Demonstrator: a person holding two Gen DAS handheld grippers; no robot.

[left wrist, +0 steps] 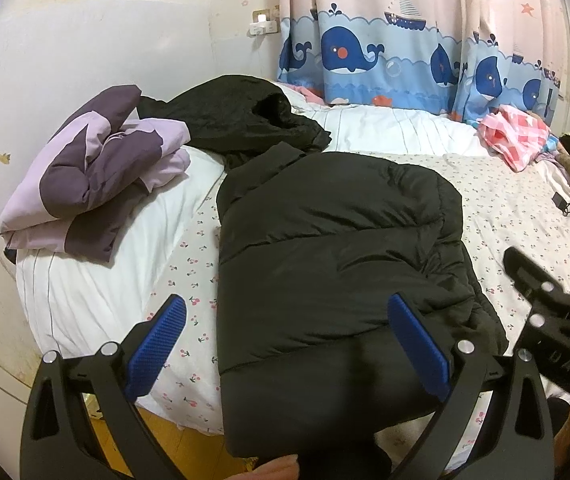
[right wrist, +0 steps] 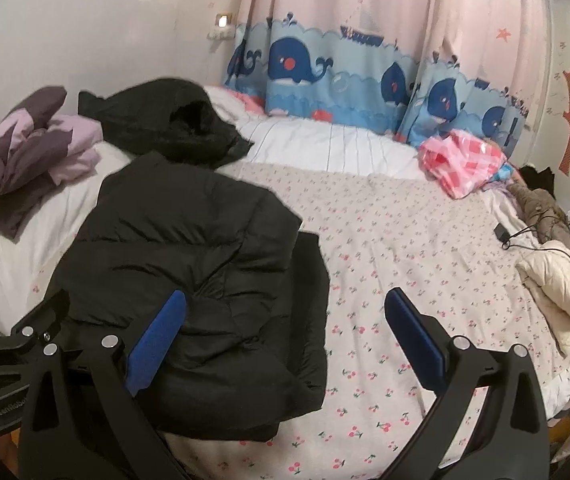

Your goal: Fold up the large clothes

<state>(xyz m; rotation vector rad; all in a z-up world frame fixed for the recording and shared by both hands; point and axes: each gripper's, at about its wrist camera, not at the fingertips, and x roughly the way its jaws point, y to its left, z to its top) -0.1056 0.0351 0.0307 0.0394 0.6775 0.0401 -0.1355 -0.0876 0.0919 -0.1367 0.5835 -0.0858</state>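
A black puffer jacket (left wrist: 333, 248) lies folded lengthwise on the floral bed sheet (left wrist: 505, 208), its hem hanging a little over the near bed edge. It also shows in the right wrist view (right wrist: 205, 280). My left gripper (left wrist: 285, 344) is open and empty, hovering over the jacket's near hem. My right gripper (right wrist: 285, 336) is open and empty above the jacket's right edge; it also shows in the left wrist view (left wrist: 549, 280).
A second black garment (left wrist: 241, 120) and a folded purple quilt (left wrist: 97, 172) lie at the bed's far left. A pink checked cloth (right wrist: 465, 160), cables and other clothes (right wrist: 553, 284) lie at the right. Whale curtains (left wrist: 405, 52) hang behind.
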